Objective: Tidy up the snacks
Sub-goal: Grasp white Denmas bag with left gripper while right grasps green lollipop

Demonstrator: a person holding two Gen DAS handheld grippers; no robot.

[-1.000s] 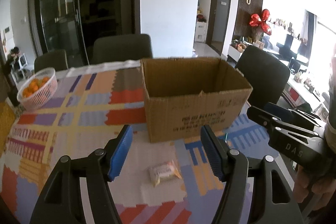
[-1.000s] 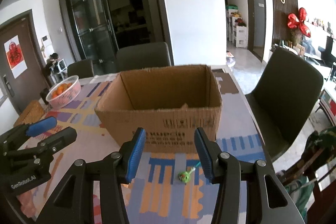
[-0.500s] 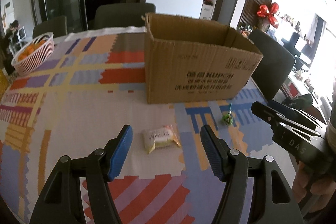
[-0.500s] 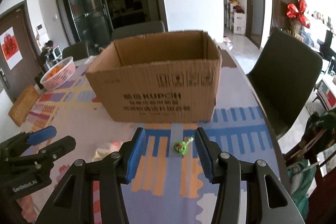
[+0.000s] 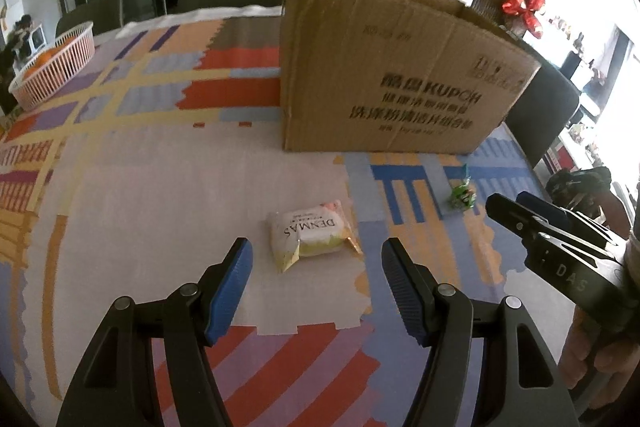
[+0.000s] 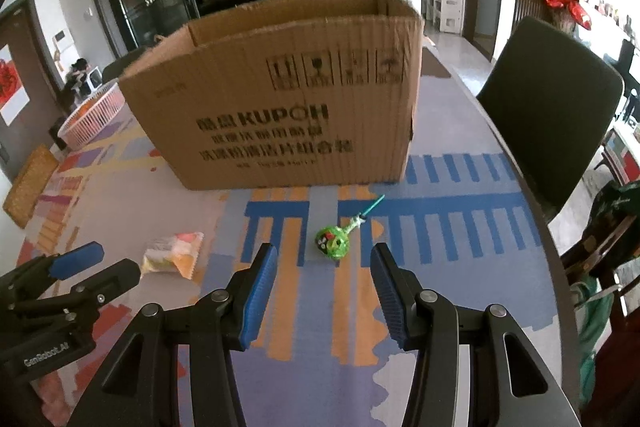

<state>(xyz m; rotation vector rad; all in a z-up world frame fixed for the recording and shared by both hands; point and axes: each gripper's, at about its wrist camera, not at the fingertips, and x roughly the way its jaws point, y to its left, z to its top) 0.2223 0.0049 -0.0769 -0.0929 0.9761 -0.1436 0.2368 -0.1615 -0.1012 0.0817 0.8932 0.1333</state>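
A white and yellow snack packet (image 5: 310, 231) lies on the patterned tablecloth, just beyond my left gripper (image 5: 316, 259), which is open and empty above the table. A green wrapped lollipop (image 6: 333, 241) with a teal stick lies just ahead of my right gripper (image 6: 323, 265), also open with nothing between its blue pads. Behind both stands an open brown cardboard box (image 6: 288, 107) with black print; its inside is hidden from here. The same packet (image 6: 173, 254) and the left gripper's side (image 6: 76, 275) show in the right wrist view; the lollipop (image 5: 462, 195) and right gripper (image 5: 520, 213) show in the left one.
A pink basket of oranges (image 5: 52, 67) sits at the table's far left corner. Dark chairs (image 6: 548, 107) stand around the table, one by its right edge. A person's hand (image 5: 592, 359) grips the right tool. A green bag (image 6: 612, 211) hangs off to the right.
Both grippers have come down toward the table and tilted further downward. The packet and lollipop now sit closer in front of the fingers, and the box's inside has dropped out of sight.
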